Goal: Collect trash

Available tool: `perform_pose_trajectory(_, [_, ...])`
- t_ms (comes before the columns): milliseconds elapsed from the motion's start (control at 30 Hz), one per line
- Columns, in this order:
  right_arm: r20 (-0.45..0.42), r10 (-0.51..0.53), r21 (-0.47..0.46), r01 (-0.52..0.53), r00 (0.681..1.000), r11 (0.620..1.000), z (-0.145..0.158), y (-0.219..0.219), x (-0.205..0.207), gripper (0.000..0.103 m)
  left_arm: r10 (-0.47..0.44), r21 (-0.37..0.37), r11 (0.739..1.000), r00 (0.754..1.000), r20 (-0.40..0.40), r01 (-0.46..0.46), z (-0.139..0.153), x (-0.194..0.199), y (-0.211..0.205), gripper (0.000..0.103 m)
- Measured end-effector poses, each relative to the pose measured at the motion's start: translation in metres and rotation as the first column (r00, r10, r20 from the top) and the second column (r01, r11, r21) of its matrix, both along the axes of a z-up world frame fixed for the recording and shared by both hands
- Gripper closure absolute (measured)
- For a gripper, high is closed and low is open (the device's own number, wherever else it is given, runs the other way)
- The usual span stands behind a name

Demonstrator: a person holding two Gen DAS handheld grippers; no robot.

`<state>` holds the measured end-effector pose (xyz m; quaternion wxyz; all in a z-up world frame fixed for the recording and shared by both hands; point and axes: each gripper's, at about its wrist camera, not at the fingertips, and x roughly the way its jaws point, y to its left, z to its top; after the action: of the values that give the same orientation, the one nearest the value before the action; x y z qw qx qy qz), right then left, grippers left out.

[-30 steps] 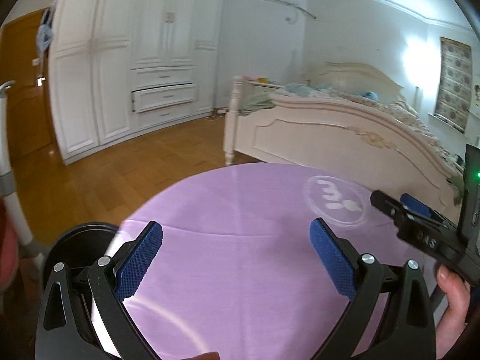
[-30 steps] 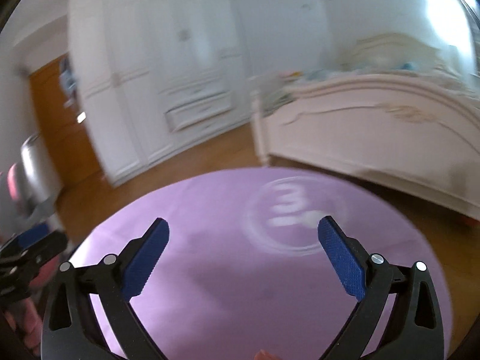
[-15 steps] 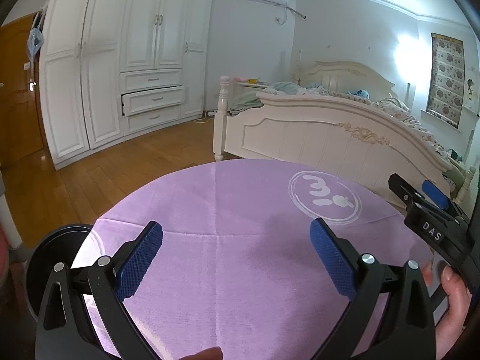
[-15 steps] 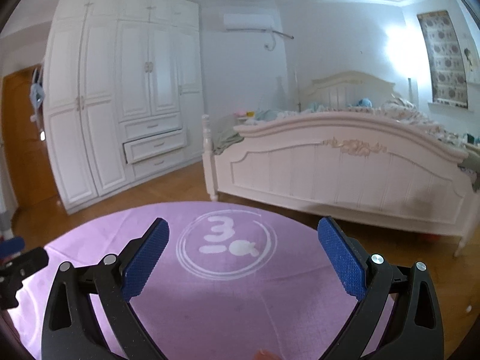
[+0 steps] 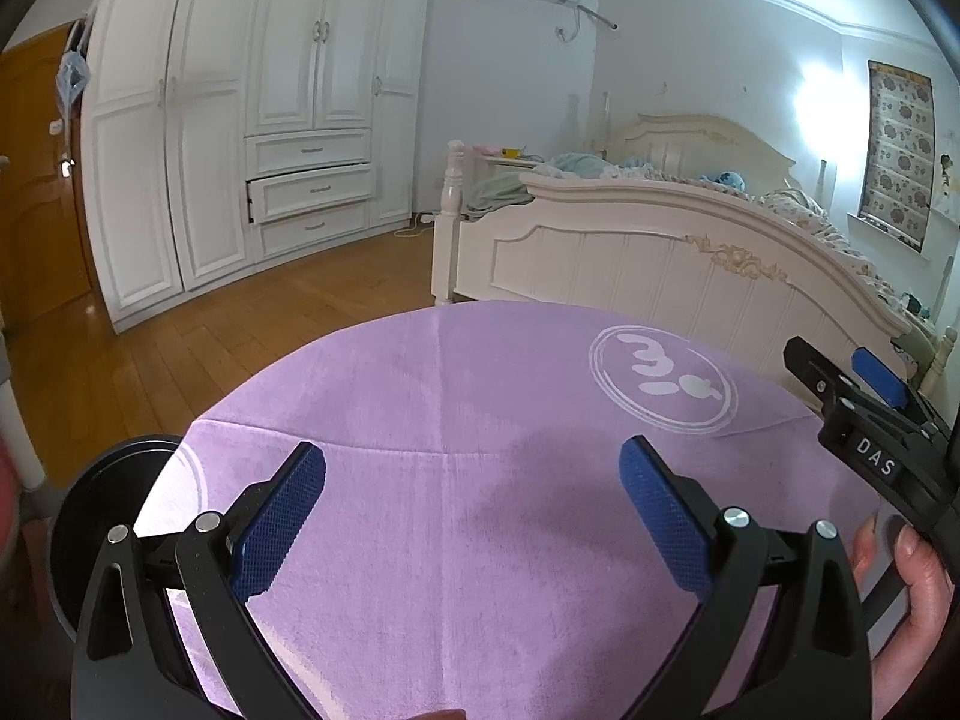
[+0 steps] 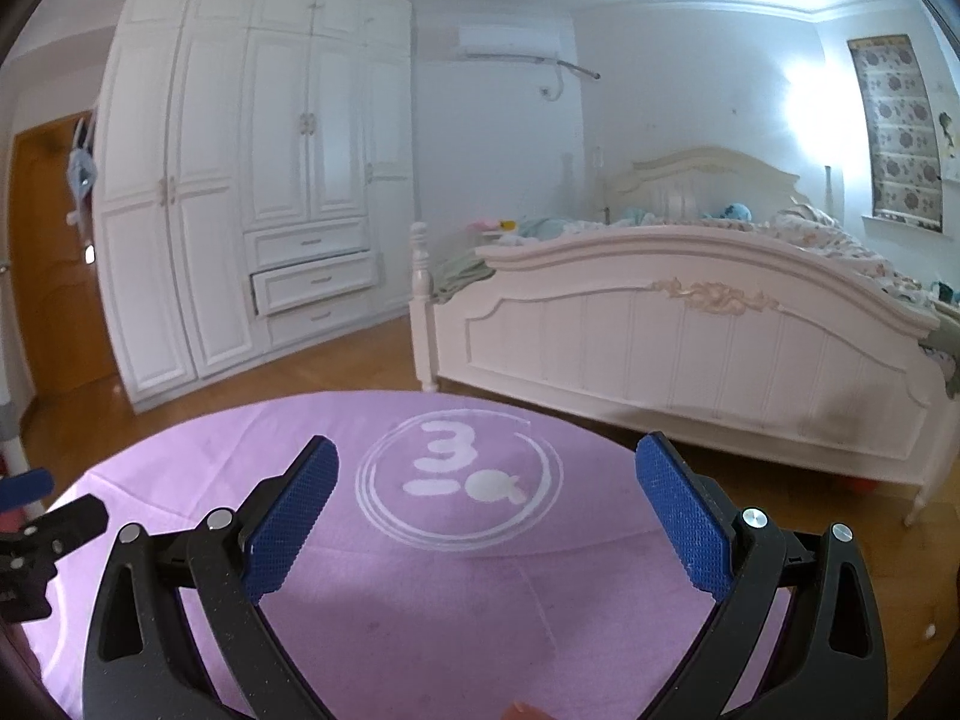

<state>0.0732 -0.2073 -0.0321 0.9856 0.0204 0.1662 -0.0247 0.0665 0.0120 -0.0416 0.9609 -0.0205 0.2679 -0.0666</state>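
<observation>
While both the left gripper and right gripper gape empty over the purple cloth, a black bin sits beside it.

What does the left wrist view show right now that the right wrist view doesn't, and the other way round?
Only the left wrist view shows a dark round bin beside the table and the hand holding the right gripper. Only the right wrist view shows the floor under the bed, with something orange there. Both show the purple tablecloth, its white logo, the wardrobe, and open jaws; the left gripper holds nothing. No trash visible.
</observation>
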Motion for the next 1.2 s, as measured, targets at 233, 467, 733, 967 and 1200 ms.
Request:
perform_pose_trajectory(233, [-0.01,0.006,0.008,-0.006,1.0,1.0,-0.0006,0.0003,0.0035,0.005,-0.004,0.008,1.0,1.0,0.003,0.004,-0.001,-0.0009,-0.0034,0.005])
perform_pose_trajectory(467, [-0.012,0.007,0.007,-0.007,1.0,1.0,-0.0012,0.0013,0.0061,0.005,-0.004,0.016,1.0,1.0,0.005,0.004,-0.0018,-0.0008,-0.0051,0.005])
perform_pose_trajectory(733, [-0.013,0.007,0.008,-0.007,1.0,1.0,-0.0013,0.0018,0.0063,0.005,-0.004,0.016,1.0,1.0,0.002,0.004,-0.0036,-0.0009,-0.0065,0.005])
perform_pose_trajectory(967, [-0.013,0.008,0.01,-0.008,1.0,1.0,-0.0013,0.0019,0.0062,0.005,-0.005,0.018,1.0,1.0,-0.004,0.005,-0.0038,0.0,-0.0074,0.005])
perform_pose_trajectory(1200, [-0.014,0.007,0.011,-0.007,1.0,1.0,-0.0015,0.0021,0.0067,0.005,-0.005,0.021,1.0,1.0,-0.006,0.005,-0.004,0.0008,-0.0068,0.005])
